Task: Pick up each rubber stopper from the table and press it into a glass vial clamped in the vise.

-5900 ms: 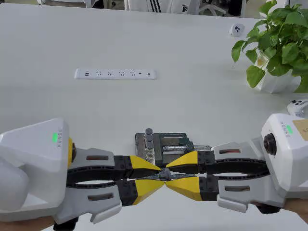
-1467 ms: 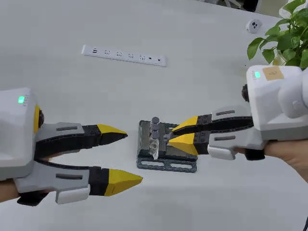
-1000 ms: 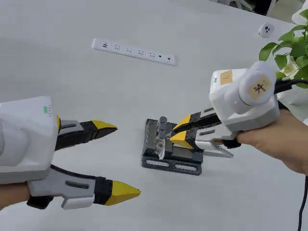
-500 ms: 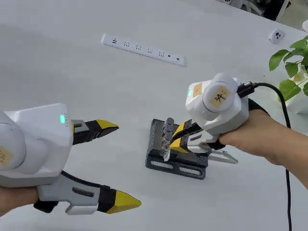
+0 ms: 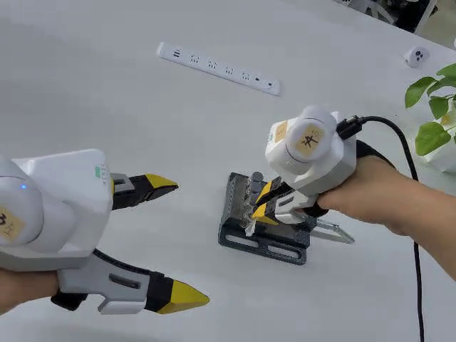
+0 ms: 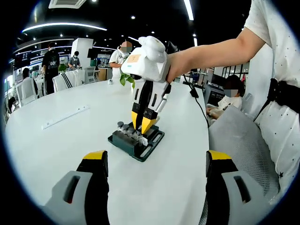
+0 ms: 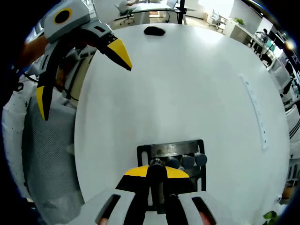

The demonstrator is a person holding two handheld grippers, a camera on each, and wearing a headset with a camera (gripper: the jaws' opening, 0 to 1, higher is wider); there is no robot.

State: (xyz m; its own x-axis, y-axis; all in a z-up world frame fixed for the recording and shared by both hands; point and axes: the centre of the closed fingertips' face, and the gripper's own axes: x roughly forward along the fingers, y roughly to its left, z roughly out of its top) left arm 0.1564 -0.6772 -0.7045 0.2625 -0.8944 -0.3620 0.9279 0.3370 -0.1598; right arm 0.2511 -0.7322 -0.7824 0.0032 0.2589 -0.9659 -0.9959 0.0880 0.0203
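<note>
R hand-held gripper [image 5: 256, 207] on rubber stopper [image 7: 156, 169]

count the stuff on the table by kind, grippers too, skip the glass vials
grippers: 2, the left gripper and the right gripper
vise: 1
rubber stoppers: 4, in a row on the vise, one of them between the right gripper's fingers
power strip: 1
potted plant: 1
small white gadget: 1
total: 10
</note>
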